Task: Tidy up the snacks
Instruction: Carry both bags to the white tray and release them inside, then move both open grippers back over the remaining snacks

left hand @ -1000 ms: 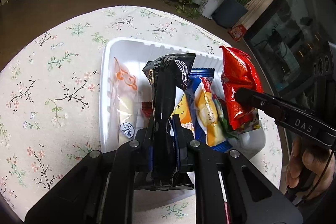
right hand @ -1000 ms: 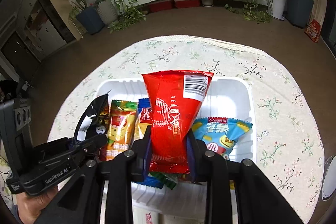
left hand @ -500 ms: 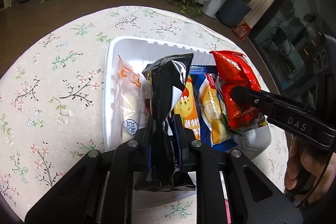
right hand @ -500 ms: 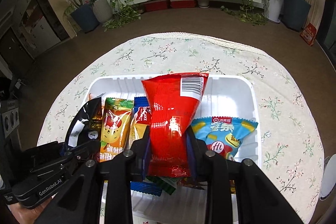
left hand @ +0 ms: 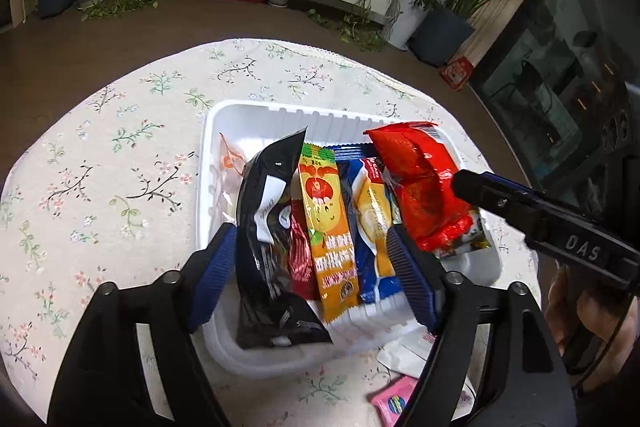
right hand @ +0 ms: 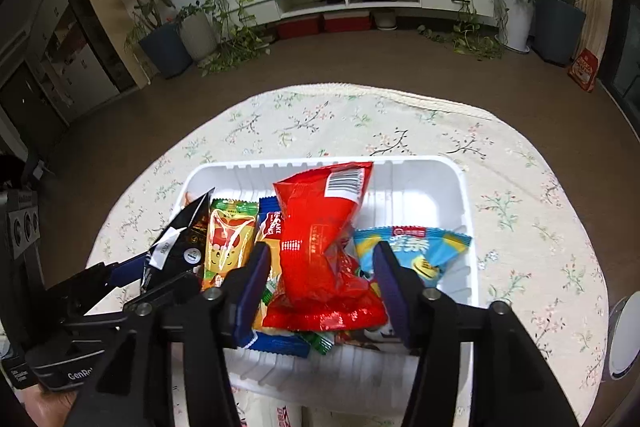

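A white tray (left hand: 209, 147) on the flowered tablecloth holds a row of snack packets. A black packet (left hand: 264, 227) leans at the left of the row, beside an orange one (left hand: 326, 223) and a blue-and-yellow one (left hand: 374, 223). My left gripper (left hand: 314, 269) straddles these; its jaws are opening and its pads are clear of the black packet. In the right wrist view a red bag (right hand: 320, 247) lies between the fingers of my right gripper (right hand: 322, 287). Those jaws are opening too, and neither pad presses on the bag. A light-blue packet (right hand: 416, 247) lies to its right.
A pink packet (left hand: 392, 403) and a white one (left hand: 404, 351) lie on the cloth by the tray's near edge. A white round object (right hand: 624, 335) sits at the table's right edge. The tray's far right part (right hand: 416, 195) is bare. A hand (left hand: 576, 311) holds the right gripper.
Both grippers opened. The left let go of the black packet and the right let go of the red bag; both now rest in the tray. The left gripper drew back a little.
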`<state>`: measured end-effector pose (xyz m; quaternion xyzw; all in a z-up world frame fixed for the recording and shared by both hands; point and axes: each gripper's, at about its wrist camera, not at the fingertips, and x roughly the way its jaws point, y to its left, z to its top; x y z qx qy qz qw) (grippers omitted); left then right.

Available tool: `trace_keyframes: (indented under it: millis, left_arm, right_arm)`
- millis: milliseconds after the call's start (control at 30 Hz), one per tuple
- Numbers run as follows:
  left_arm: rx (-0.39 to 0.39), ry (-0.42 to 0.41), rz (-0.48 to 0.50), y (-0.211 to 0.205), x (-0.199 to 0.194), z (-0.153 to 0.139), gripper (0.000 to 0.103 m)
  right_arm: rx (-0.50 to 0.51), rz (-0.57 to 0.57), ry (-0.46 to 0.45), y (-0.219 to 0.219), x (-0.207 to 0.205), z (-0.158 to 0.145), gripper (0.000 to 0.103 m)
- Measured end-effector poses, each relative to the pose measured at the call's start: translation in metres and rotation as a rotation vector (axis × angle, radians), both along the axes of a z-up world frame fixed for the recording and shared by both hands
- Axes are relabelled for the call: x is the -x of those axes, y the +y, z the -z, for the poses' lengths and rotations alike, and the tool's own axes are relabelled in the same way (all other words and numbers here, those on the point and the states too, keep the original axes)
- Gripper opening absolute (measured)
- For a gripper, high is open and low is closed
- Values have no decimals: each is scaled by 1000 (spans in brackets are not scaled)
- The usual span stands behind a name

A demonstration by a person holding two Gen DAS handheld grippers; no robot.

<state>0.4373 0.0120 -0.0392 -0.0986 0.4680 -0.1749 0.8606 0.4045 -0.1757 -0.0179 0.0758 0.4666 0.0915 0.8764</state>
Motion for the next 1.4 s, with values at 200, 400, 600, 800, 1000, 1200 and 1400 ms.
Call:
trace_keyframes:
  millis: [200, 400, 600, 800, 1000, 1200, 1400]
  left_arm:
    - [19, -57, 7, 4, 35, -26, 102]
    - [-49, -166, 17, 1, 80, -56, 102]
    - [-102, -196, 58, 16, 129, -75, 102]
    - [-129, -164, 53, 52, 195, -55, 102]
    - [-270, -116, 164, 62, 239, -22, 102]
    - [-394, -67, 278, 60, 247, 8, 102]
    - [-422, -44, 320, 55, 243, 22, 102]
  right_arm:
    - [-78, 48, -83, -21, 24, -20, 84]
    - [-152, 110, -131, -46, 53, -35, 88]
    - [-252, 128, -165, -62, 98, -41, 88]
    - [-307, 110, -135, -60, 155, -24, 88]
    - [-231, 49, -49, -41, 197, -2, 88]
    - [-136, -20, -60, -28, 229, -2, 88]
    - [-76, -42, -29, -26, 228, 5, 78]
